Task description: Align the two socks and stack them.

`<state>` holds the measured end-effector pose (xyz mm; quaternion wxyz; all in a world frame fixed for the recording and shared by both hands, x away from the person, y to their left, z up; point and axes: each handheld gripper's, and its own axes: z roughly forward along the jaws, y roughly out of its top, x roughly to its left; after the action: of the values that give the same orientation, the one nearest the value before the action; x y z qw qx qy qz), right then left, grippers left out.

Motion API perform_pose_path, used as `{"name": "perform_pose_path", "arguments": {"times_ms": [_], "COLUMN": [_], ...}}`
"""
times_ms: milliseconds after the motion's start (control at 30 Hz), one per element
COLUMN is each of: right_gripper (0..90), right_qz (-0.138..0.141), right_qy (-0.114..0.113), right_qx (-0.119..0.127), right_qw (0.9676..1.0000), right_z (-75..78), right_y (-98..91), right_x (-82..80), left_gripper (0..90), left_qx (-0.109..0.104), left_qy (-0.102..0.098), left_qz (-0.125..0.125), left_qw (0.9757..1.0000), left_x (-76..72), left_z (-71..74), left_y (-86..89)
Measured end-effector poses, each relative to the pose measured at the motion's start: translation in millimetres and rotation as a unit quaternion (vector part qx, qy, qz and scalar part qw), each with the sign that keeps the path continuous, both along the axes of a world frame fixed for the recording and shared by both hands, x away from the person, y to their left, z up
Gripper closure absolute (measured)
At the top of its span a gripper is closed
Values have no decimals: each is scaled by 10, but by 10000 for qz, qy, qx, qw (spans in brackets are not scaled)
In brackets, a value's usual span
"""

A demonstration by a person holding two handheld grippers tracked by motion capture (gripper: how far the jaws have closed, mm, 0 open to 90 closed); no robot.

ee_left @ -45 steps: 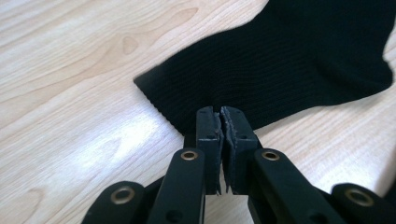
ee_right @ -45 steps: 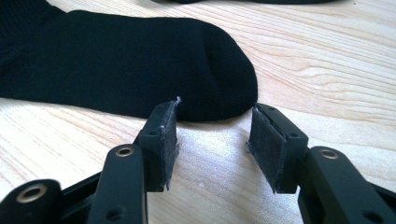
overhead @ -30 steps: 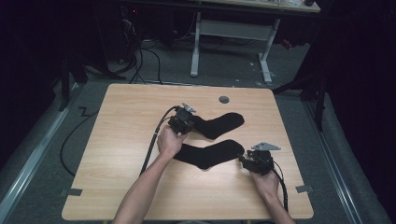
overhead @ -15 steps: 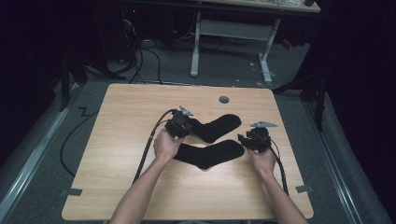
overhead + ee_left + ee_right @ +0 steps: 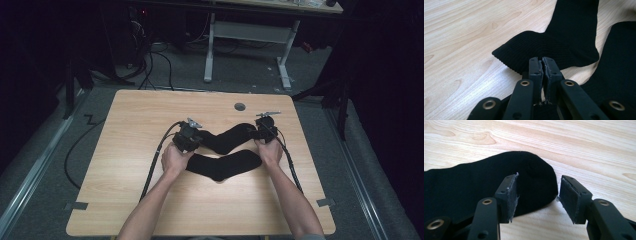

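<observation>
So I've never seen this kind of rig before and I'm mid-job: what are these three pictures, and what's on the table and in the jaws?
No robot here: a person holds a two-jaw gripper in each hand. The high view looks down on a wooden table with two black socks. The other two pictures come from cameras riding on the grippers, looking along their jaws. The left gripper is shut on the cuff edge of the far sock. The right gripper is open, its jaws just widened, with that sock's toe between the pads, not pinched. The near sock lies flat, untouched.

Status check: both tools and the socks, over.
Left tool shut on far sock cuff. Right tool open, astride its toe. Near sock flat. Nothing in the way.
</observation>
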<state>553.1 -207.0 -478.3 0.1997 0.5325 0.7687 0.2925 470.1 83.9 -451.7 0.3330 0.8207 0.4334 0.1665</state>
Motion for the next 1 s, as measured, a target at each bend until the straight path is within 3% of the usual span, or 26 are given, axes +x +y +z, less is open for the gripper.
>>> {"name": "perform_pose_path", "arguments": {"times_ms": [67, 167, 233, 267, 400, 533, 633, 833, 1000], "right_gripper": [486, 547, 640, 733, 855, 873, 875, 875, 875], "right_qz": [8, 128, 268, 443, 644, 722, 705, 761, 808], "right_qy": [20, 159, 184, 191, 161, 176, -39, -354, -432], "right_qx": [-35, -308, -255, -258, -300, -363, -142, 16, 109], "right_qw": [10000, 9993, 9991, 9985, 9973, 9966, 9974, 9965, 9957], "right_z": [-10, -73, -77, -74, -75, -56, 29, 279, 399], "right_y": [13, 73, 70, 69, 75, 77, 24, -84, -148], "right_x": [11, 38, 34, 21, 1, -25, -58, -186, -321], "left_gripper": [857, 857, 857, 857, 857, 858, 858, 858, 858], "left_qx": [-7, -4, 15, -2, -49, -137, -233, -317, -320], "left_qy": [8, 37, 65, 80, 98, 43, -26, -165, -204], "left_qz": [1, 7, 29, 37, 50, 99, 135, 112, 41], "left_qw": [10000, 10000, 10000, 10000, 9999, 9998, 9996, 9993, 9993], "left_x": [-2, 1, 17, 24, 38, 62, 83, 40, -32], "left_z": [-11, -38, -62, -71, -92, -69, -14, 118, 194], "left_y": [4, 17, 29, 35, 35, 57, 79, 105, 127]}}
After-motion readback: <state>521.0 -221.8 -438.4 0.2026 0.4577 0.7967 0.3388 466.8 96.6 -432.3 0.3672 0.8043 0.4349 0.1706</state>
